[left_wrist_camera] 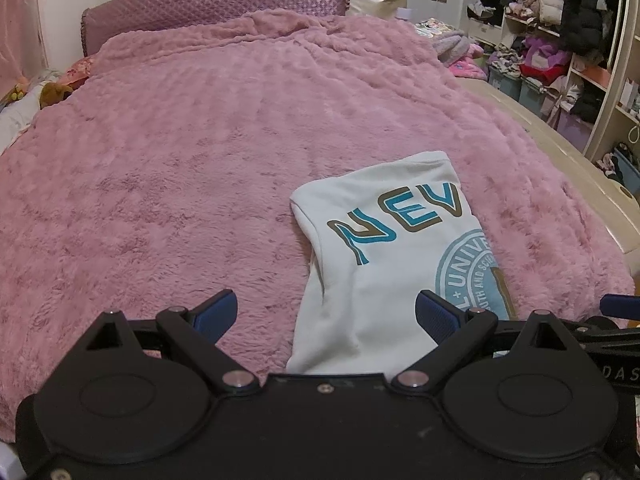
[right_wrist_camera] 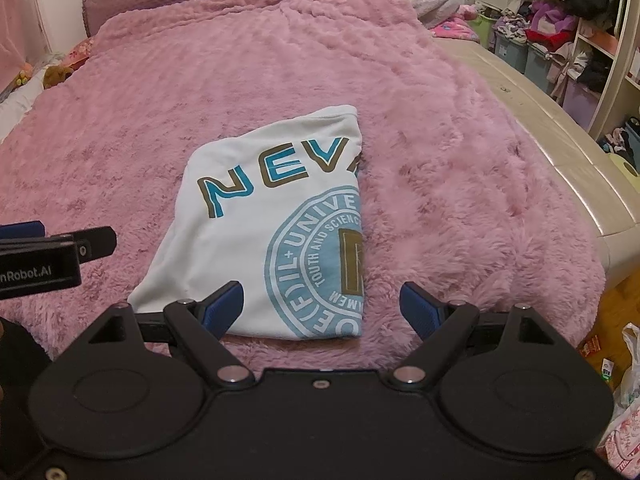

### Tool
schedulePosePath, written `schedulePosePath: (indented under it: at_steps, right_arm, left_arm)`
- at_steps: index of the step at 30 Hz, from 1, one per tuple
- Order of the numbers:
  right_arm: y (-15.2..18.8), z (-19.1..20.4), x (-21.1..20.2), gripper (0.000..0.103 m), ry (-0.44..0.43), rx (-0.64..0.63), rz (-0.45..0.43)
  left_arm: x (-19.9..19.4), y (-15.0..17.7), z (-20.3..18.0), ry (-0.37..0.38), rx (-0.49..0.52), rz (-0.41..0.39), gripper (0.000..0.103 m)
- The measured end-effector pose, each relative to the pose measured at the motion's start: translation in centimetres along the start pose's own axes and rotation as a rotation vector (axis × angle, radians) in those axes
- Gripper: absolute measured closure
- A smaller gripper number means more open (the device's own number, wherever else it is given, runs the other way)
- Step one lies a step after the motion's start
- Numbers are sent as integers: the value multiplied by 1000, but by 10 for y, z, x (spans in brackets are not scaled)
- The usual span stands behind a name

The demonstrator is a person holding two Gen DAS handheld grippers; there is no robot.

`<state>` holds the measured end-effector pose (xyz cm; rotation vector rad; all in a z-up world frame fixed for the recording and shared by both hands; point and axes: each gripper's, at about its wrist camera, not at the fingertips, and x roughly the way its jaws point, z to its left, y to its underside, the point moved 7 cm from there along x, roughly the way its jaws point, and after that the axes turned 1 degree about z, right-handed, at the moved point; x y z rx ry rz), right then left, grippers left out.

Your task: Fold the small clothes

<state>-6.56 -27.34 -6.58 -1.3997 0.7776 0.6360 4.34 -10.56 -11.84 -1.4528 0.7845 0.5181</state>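
Note:
A white T-shirt (left_wrist_camera: 384, 256) with blue and brown lettering and a round blue seal lies folded into a narrow rectangle on the pink fluffy blanket (left_wrist_camera: 180, 152). My left gripper (left_wrist_camera: 326, 312) hovers open over the shirt's near left edge, nothing between its blue pads. In the right wrist view the same shirt (right_wrist_camera: 256, 236) lies flat ahead. My right gripper (right_wrist_camera: 322, 308) stands open above the shirt's near right corner and grips nothing. The left gripper's fingers (right_wrist_camera: 60, 240) show at the left edge of that view.
The blanket (right_wrist_camera: 440, 168) covers a bed with a purple quilted headboard (left_wrist_camera: 216, 4). The beige bed frame edge (right_wrist_camera: 560, 148) runs along the right. Shelves packed with clothes and bins (left_wrist_camera: 560, 40) stand beyond it. Plush toys (left_wrist_camera: 52, 94) lie at the far left. Plastic bags (right_wrist_camera: 624, 380) sit on the floor.

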Motion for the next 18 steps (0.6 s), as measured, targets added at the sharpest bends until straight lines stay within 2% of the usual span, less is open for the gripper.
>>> schedulePosePath:
  at_steps: [15,18]
  right_arm:
    - [1,7,7,20,-1,-34,8]
    - [2,8,8,20,-3,-33,12]
  left_arm:
    - [9,2,1,-6,-12,23,4]
    - [8,2,1,-35,0,10,4]
